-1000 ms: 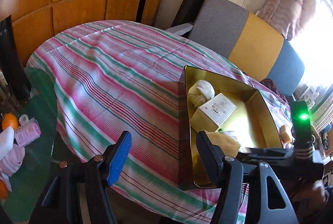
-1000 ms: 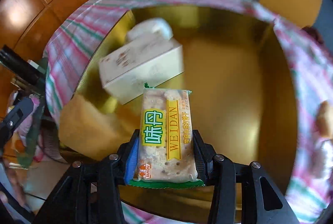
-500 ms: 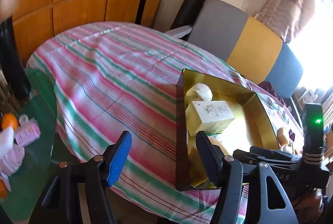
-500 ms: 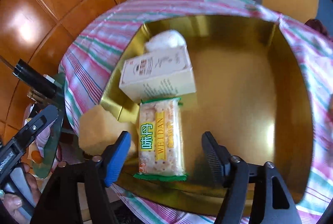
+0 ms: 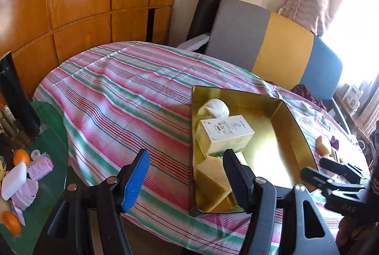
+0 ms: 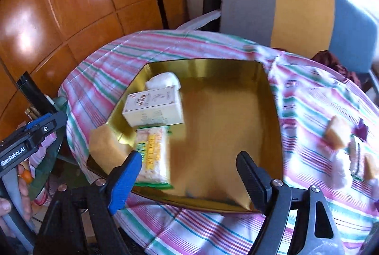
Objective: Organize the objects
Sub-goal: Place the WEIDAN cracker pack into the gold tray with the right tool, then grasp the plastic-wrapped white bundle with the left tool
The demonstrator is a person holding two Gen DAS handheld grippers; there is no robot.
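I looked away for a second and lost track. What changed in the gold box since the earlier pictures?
The right gripper let go of the cracker packet: its jaws have just been opening, now empty, and it drew back. The packet lies in the gold box beside the white carton. The left gripper stays open and empty; carton, white ball and sponge unchanged.

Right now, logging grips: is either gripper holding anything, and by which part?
Nothing is held. The right gripper has just opened, leaving the cracker packet in the gold tray; left gripper empty.
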